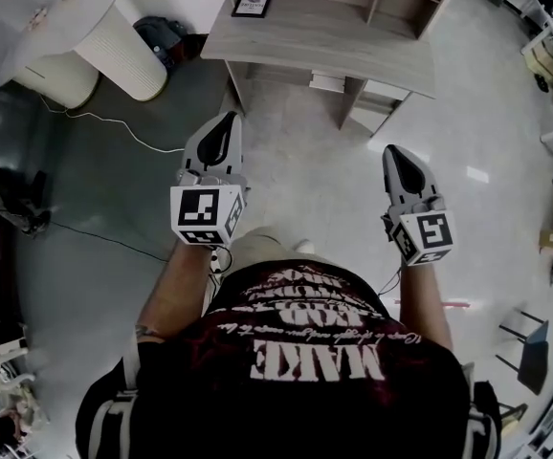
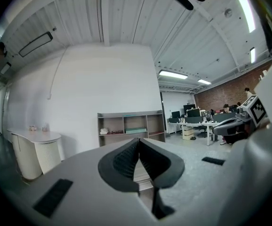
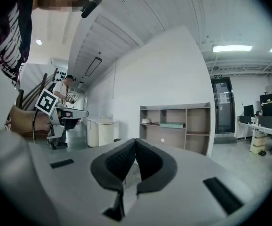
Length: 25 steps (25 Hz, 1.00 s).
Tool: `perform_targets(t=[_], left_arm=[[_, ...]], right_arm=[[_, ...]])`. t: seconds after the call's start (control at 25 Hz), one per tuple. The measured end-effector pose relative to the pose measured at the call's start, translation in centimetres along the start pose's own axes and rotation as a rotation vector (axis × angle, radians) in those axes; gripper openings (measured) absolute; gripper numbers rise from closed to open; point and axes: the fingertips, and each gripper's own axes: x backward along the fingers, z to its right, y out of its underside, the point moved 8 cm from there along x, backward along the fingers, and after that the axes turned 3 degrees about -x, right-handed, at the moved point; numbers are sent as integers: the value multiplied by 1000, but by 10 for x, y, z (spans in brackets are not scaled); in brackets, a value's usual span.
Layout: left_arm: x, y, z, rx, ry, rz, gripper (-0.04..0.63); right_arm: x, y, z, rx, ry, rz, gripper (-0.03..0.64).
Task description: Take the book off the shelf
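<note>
Left gripper [image 1: 225, 128] and right gripper [image 1: 398, 157], jaws clenched on nothing, aim toward the shelf [image 1: 326, 38] at 12 o'clock, seemingly lining up for the book [image 2: 136, 131].

"MAKE", upside down, in white on the person's dark shirt [image 1: 200, 390]

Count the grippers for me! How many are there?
2. The left gripper is at the left in the head view, the right gripper at the right. Both are shut, empty, and aimed toward the shelf. None seem hidden.
</note>
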Motion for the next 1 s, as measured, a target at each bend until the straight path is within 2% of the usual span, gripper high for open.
perform_targets(t=[0.24, 0.48, 0.88, 1.0], left_arm=[[-12, 3, 1, -19, 22, -16, 8], [-34, 6, -15, -31, 33, -13, 8], [-107, 4, -61, -33, 55, -7, 8], [-131, 5, -75, -57, 57, -6, 8]], right_arm=[[-11, 1, 2, 8, -10, -10, 3], [-37, 4, 9, 3, 3, -9, 3], [-112, -12, 30, 3, 22, -15, 3], [-140, -17, 38, 4, 26, -1, 3]])
